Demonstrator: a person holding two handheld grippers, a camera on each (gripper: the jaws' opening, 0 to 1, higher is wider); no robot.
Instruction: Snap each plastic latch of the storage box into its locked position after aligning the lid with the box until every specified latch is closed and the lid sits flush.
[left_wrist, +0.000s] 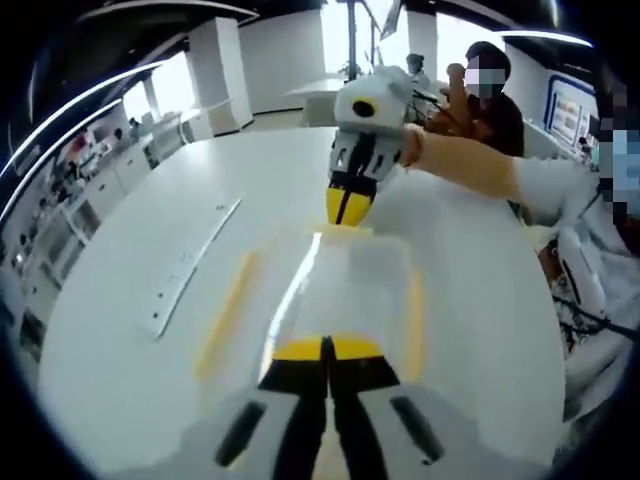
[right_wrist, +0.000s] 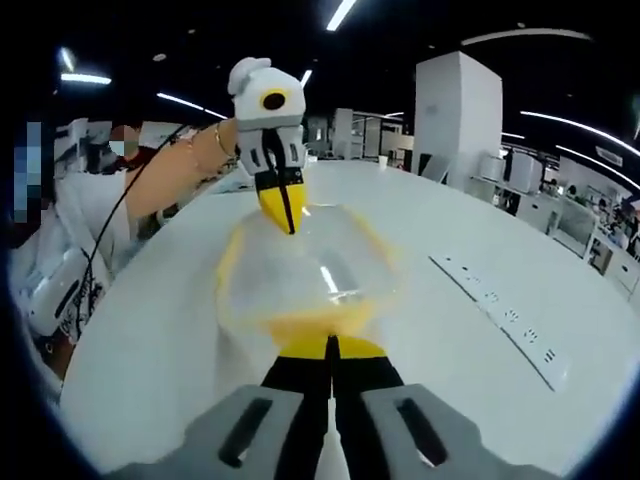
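Storage box (left_wrist: 345, 290), clear, yellow latches (left_wrist: 228, 312), on white tabletop (left_wrist: 130, 380). Left claw (left_wrist: 326, 350) and right claw (right_wrist: 331, 349): narrow, tips together at opposite box ends. Latch positions blurred; strip (right_wrist: 500, 310) beside.

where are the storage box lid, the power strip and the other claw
storage box lid (right_wrist: 305, 275), right gripper view, clear top panel
power strip (left_wrist: 190, 265), left gripper view, middle of its white body
right claw (left_wrist: 347, 205), left gripper view, yellow tips
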